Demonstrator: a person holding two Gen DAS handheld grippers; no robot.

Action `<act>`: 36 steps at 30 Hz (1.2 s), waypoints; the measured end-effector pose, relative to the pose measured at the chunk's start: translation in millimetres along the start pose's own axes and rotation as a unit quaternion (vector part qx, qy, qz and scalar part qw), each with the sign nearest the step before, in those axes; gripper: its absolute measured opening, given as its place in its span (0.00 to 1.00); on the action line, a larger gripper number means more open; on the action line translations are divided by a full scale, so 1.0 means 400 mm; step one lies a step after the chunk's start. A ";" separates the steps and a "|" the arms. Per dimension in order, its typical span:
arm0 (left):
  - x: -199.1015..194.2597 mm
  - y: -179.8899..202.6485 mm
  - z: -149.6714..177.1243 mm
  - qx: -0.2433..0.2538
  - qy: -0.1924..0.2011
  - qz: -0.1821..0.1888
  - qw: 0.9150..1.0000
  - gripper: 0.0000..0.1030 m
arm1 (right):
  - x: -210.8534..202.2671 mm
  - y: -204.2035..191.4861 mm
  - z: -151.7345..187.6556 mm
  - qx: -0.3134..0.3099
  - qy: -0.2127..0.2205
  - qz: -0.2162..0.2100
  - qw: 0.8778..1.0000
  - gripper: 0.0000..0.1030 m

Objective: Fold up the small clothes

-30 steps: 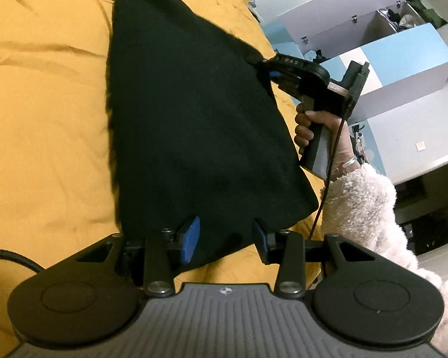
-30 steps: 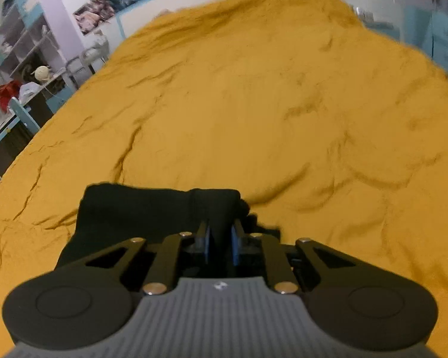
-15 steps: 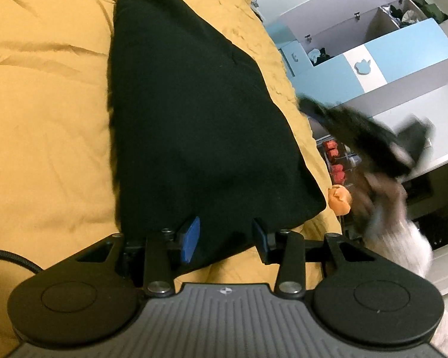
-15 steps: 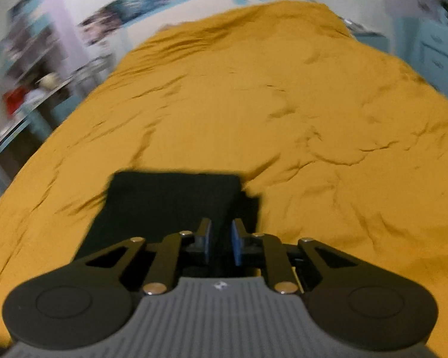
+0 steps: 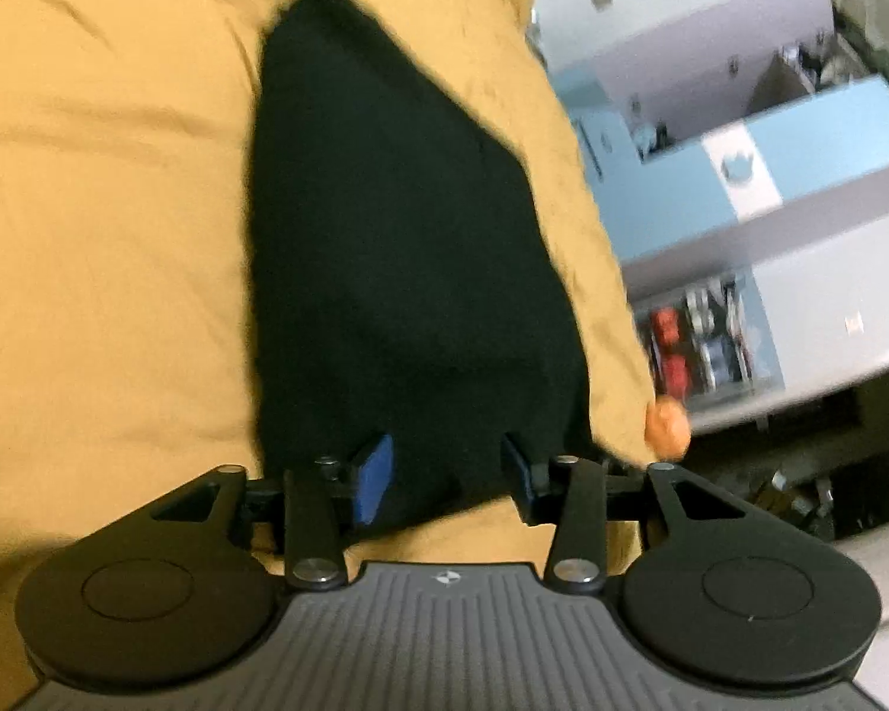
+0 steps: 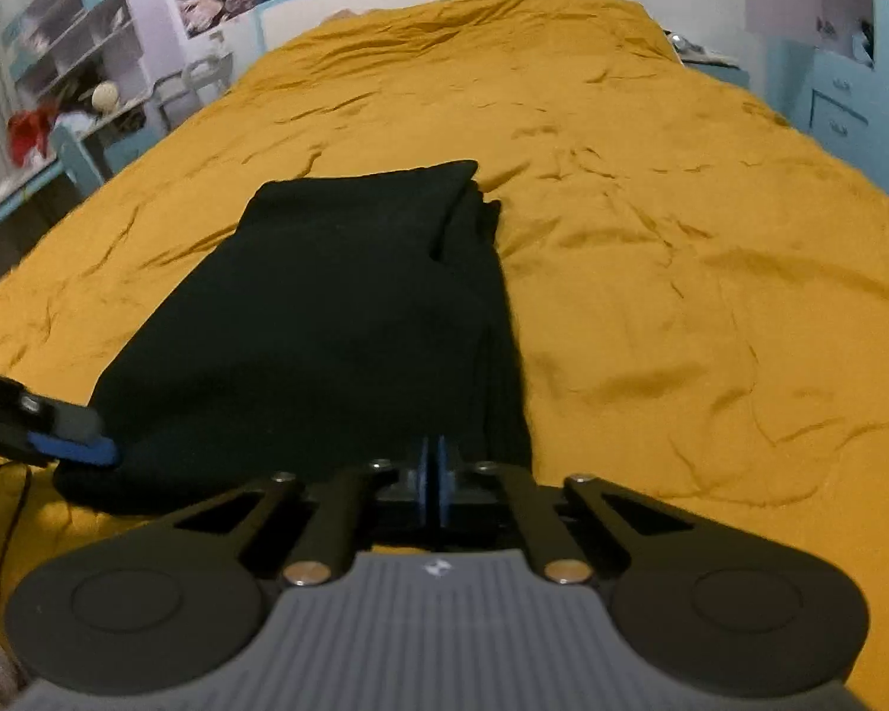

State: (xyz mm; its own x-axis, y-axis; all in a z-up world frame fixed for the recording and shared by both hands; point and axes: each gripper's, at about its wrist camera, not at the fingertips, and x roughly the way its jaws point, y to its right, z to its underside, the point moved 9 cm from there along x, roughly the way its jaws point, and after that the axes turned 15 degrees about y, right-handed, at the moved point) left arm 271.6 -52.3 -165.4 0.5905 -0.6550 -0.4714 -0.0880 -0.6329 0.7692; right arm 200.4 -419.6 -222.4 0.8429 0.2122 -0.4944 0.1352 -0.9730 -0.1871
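Fingers on the left gripper (image 5: 447, 474) stood apart, blue pads straddling the near edge of the black garment (image 5: 403, 260), nothing pinched. Right gripper (image 6: 434, 483) had its fingers pressed together at the garment's near edge; couldn't tell if any cloth was caught between them. Garment lay folded and flat on the yellow bedspread (image 6: 652, 225), layered edges stacked along its right side in the right wrist view. Left gripper's fingertips showed at that view's left edge, touching the garment's near-left corner.
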 end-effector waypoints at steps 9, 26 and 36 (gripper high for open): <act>-0.038 -0.109 0.051 -0.096 -0.010 -0.006 0.995 0.60 | -0.091 -0.012 -0.047 0.118 0.062 -0.053 0.990 0.24; 0.023 -0.025 0.052 -0.037 -0.027 -0.017 0.999 0.72 | -0.025 -0.011 0.032 0.119 0.041 -0.060 0.990 0.21; 0.063 -0.044 0.055 -0.052 -0.038 -0.002 0.998 0.73 | -0.020 -0.003 0.031 0.142 0.029 -0.061 0.988 0.22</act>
State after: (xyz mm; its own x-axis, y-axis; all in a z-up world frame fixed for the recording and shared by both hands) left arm 270.2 -66.7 -200.3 0.5280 -0.6847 -0.5024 -0.0003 -0.5918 0.8061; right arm 186.9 -419.1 -228.7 0.8591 0.3132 -0.4048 0.0940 -0.8740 -0.4767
